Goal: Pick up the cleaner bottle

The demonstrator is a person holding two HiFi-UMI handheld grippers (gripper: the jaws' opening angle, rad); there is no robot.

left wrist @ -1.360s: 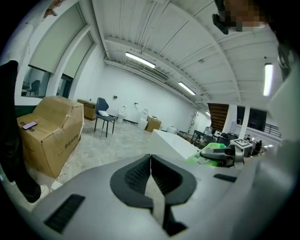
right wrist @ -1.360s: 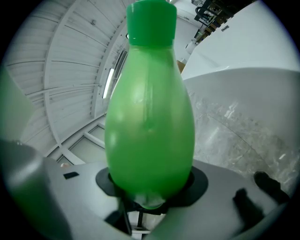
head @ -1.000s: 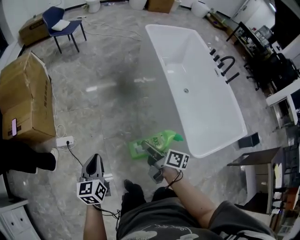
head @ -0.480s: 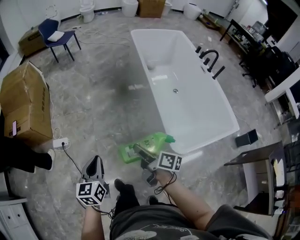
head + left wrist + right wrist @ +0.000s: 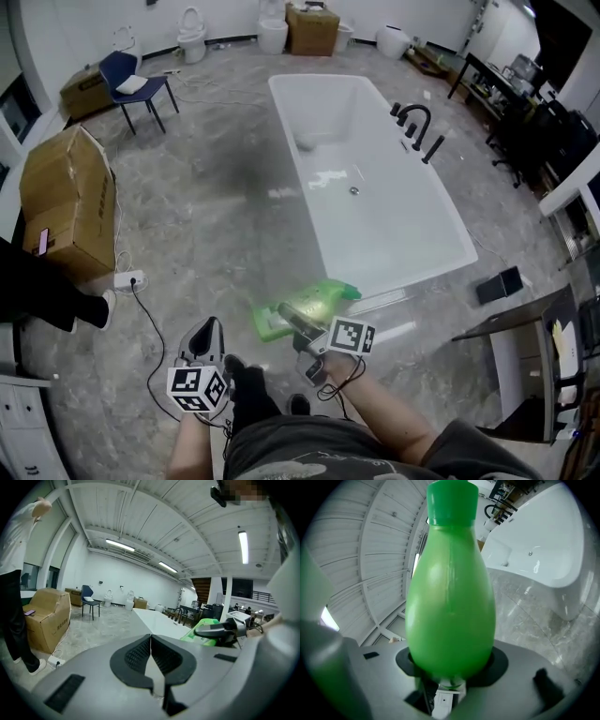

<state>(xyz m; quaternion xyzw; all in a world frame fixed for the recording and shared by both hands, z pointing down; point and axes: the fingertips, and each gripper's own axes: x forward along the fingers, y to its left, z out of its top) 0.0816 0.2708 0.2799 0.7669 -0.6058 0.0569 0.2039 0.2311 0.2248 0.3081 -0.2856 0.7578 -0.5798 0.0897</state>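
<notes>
A grey marble floor fills a bare showroom. The bottle, bright green, is off that floor. It is clamped in the right gripper, low in the head view just above the person's knees. It lies roughly level with its cap toward two o'clock.

In the right gripper view the jaws press on both sides of the bottle's fat lower body. That is probably the widest and steadiest place to pinch, and it leaves the neck and cap free. The right gripper is therefore spread wide yet clenched on its load. The pick-up looks done, and the grip seems firm enough for carrying.

The left gripper is at eight o'clock from the bottle, well apart from it. Its own view shows the left gripper with pads pressed together and nothing between them. It appears to be held idle at the side, out of the way, with the bottle visible at its three o'clock.

The white tub runs from the bottle's one o'clock toward twelve, with a black faucet on its far rim. A cardboard box stands at ten o'clock, and a blue chair is beyond it at eleven.
</notes>
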